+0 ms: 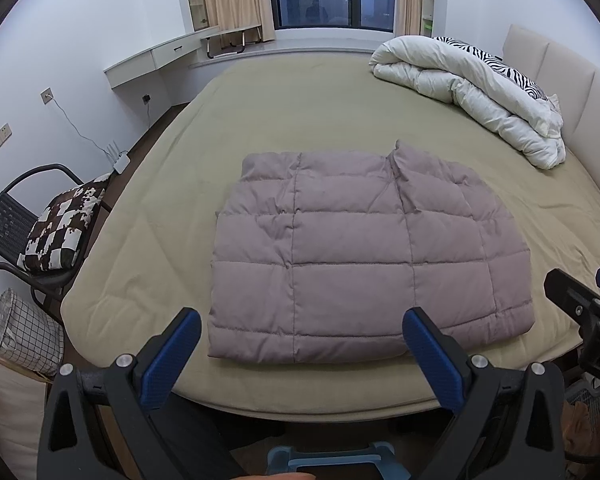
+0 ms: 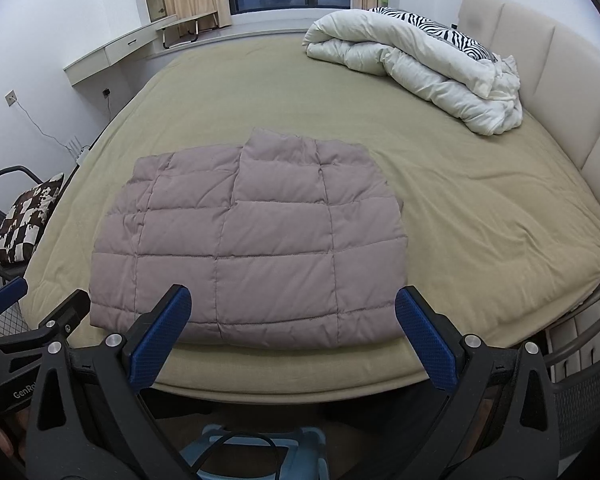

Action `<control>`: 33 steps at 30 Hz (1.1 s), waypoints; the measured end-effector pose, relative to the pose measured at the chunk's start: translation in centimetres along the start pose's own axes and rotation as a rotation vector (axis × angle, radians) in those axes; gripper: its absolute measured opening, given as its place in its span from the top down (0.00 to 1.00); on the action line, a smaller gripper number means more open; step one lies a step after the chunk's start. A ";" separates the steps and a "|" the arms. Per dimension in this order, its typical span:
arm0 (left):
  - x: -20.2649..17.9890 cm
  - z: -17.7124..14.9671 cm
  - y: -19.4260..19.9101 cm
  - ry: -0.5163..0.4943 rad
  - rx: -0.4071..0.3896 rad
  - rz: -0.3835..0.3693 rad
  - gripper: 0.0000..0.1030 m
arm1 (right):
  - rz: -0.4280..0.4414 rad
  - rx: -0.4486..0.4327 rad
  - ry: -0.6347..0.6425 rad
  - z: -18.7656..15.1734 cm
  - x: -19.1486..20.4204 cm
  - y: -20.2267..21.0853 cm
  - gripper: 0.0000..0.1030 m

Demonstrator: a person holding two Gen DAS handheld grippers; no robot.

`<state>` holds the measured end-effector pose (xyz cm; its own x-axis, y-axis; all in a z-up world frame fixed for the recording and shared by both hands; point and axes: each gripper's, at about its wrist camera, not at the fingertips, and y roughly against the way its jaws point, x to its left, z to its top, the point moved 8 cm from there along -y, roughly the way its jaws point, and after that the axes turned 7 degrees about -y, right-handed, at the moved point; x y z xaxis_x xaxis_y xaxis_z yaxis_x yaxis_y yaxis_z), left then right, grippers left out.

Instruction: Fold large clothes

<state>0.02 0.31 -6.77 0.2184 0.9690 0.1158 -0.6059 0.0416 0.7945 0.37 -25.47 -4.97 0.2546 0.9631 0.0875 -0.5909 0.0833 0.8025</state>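
Note:
A mauve quilted puffer jacket (image 1: 356,248) lies folded into a flat rectangle on the olive bed sheet (image 1: 292,112), near the front edge; it also shows in the right wrist view (image 2: 252,244). My left gripper (image 1: 302,320) is open and empty, held just above the bed's front edge in front of the jacket. My right gripper (image 2: 292,296) is open and empty, over the jacket's near edge. The right gripper's body shows at the right of the left wrist view (image 1: 588,312); the left gripper's body shows at the left of the right wrist view (image 2: 28,328).
A rolled white duvet (image 1: 472,88) with a zebra-print pillow (image 1: 500,64) lies at the far right by the padded headboard (image 1: 572,92). A black chair (image 1: 16,220) with a patterned cushion and a checked basket (image 1: 24,332) stand left of the bed. A mesh chair (image 2: 580,392) is at the right.

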 end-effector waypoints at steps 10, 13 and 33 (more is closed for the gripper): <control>0.0 0.0 0.0 -0.002 0.000 0.000 0.00 | -0.001 -0.002 0.002 0.0 0.0 -0.1 0.00; 0.0 -0.2 0.0 -0.002 0.000 0.000 0.00 | -0.003 -0.002 0.004 0.0 0.1 -0.2 0.00; -0.1 -0.3 0.0 -0.001 0.002 0.000 0.00 | -0.006 0.001 0.001 -0.4 0.2 -0.5 0.00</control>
<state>-0.23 0.29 -7.01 0.2193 0.9686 0.1168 -0.6045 0.0409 0.7956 0.47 -25.22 -5.60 0.2575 0.9628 0.0822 -0.5886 0.0888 0.8036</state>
